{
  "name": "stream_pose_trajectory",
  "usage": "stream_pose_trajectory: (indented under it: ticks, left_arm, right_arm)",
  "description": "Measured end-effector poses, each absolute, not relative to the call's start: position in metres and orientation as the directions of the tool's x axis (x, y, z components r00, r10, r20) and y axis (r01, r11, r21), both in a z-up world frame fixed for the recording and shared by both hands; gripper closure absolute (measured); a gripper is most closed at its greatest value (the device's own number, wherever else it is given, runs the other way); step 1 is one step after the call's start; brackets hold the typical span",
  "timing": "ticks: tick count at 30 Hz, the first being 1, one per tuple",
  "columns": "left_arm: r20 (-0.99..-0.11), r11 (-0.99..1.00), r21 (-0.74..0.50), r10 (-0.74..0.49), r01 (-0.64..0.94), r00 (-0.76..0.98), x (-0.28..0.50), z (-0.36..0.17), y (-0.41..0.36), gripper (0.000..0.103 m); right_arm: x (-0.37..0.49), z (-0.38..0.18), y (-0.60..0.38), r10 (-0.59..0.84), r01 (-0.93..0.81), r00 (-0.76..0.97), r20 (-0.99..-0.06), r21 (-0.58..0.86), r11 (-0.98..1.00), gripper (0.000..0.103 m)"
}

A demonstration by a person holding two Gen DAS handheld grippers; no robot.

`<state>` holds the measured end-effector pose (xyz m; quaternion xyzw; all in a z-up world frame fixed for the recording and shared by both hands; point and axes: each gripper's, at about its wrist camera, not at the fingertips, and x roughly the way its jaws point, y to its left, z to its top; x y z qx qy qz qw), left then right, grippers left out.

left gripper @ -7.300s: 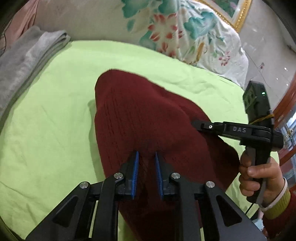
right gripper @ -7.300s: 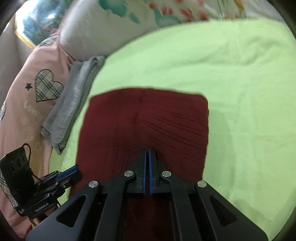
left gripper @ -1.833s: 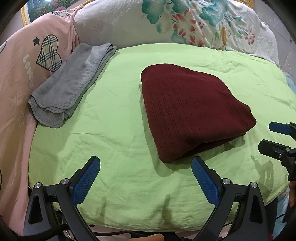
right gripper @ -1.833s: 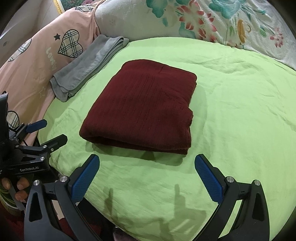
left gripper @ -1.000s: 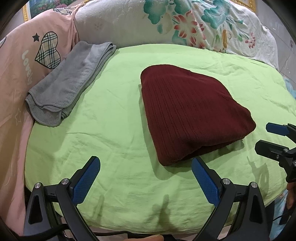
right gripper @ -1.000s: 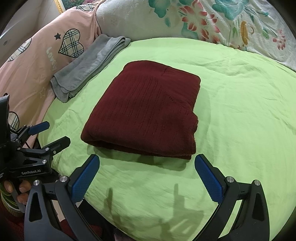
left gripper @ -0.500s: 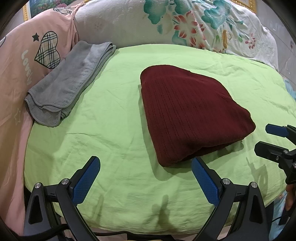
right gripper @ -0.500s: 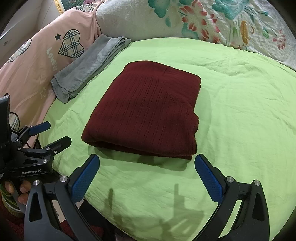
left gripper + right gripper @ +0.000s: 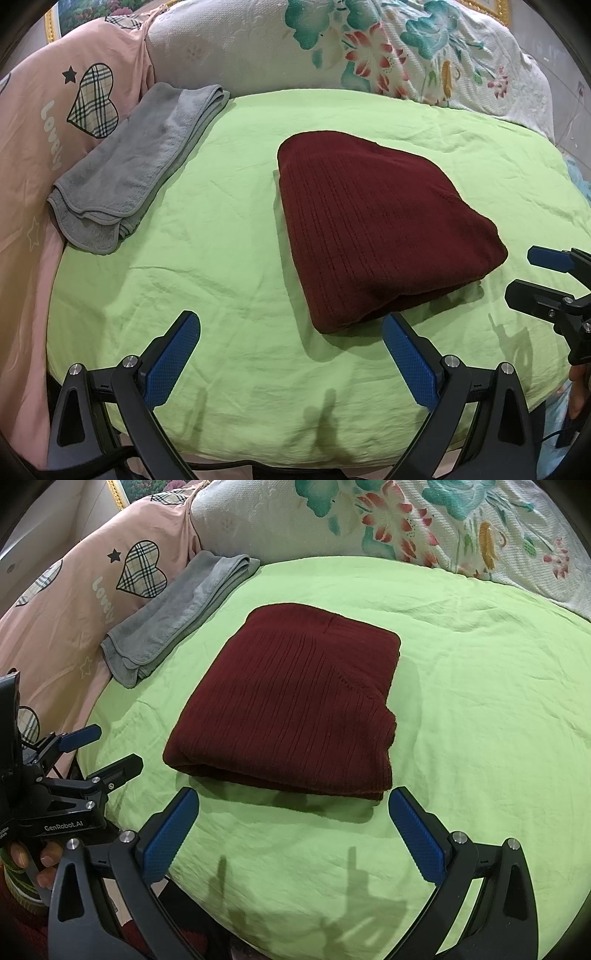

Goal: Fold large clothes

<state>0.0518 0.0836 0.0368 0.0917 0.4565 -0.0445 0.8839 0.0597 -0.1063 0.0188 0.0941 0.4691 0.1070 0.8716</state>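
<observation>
- The folded sweater (image 9: 373, 229) in front of me is dark maroon, with fine ribbed knit lines running along it.
- It lies on a bright lime-green bedsheet (image 9: 229, 236).
- At the sheet's far left edge is a plain grey folded towel (image 9: 136, 166).
- Beside it, the pink quilt (image 9: 33, 122) shows a beige plaid heart, a small dark star and white lettering.
- Along the far edge, the white textured pillow (image 9: 258, 48) carries teal leaves, red-pink flowers and yellow touches.
- My left gripper (image 9: 291, 354) and right gripper (image 9: 295, 834) are black with blue dotted finger pads (image 9: 417, 834).
</observation>
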Motion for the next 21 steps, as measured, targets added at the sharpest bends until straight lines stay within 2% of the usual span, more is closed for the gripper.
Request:
stream_pose_trajectory:
  ticks: [21]
  left_arm:
    - [-0.814,0.979,0.12,0.002,0.165,0.581,0.0526,0.039,0.0793,0.004]
  right_arm:
    - [0.0621,0.0205,-0.1092,0.277,-0.099,0.541,-0.794,0.267,0.959,0.001]
